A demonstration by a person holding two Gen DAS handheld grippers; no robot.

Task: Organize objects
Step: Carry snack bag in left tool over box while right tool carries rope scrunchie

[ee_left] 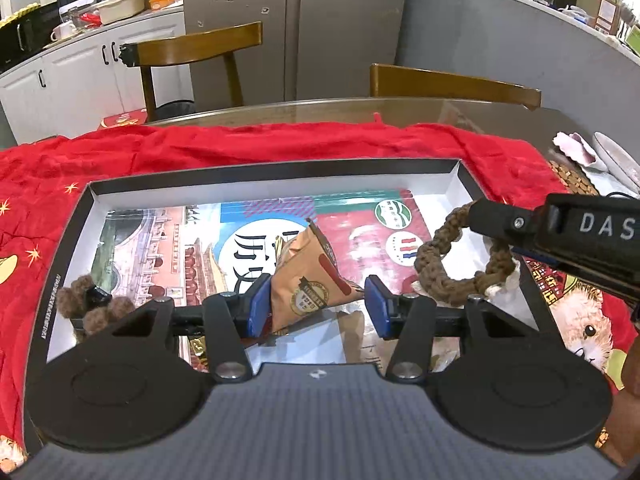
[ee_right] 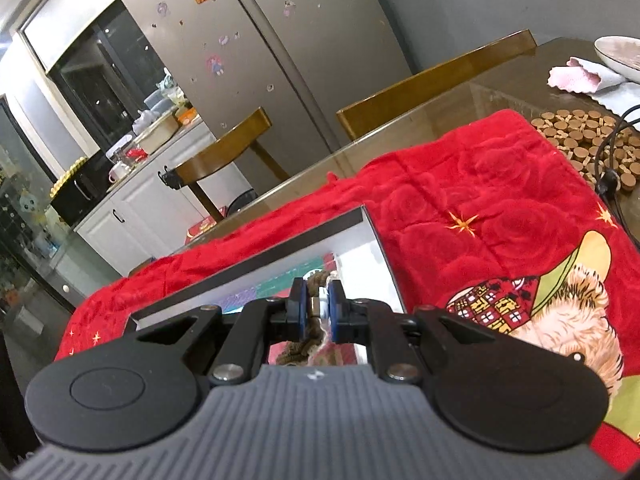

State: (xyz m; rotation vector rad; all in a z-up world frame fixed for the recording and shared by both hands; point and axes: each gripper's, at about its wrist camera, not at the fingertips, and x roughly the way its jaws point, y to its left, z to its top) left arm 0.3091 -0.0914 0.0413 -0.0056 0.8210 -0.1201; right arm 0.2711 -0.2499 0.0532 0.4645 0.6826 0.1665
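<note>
A shallow black-rimmed box point(ee_left: 256, 168) with a printed card on its floor lies on a red cloth point(ee_left: 240, 142). My left gripper point(ee_left: 318, 306) is open inside it, its blue pads either side of a brown paper snack packet point(ee_left: 306, 276), with a gap on the right. A brown braided rope ring point(ee_left: 440, 268) hangs over the box's right part. My right gripper point(ee_right: 319, 312) is shut on this rope ring point(ee_right: 320, 280); it also shows in the left wrist view point(ee_left: 492, 220). A brown fuzzy toy point(ee_left: 90, 304) lies at the box's left.
The box's right wall point(ee_right: 380, 248) is close beside my right gripper. A wooden bead mat point(ee_right: 580, 140), a cable, a pink cloth point(ee_right: 576, 78) and a plate point(ee_right: 620, 54) lie at the table's right. Two wooden chairs point(ee_left: 452, 84) stand behind the table.
</note>
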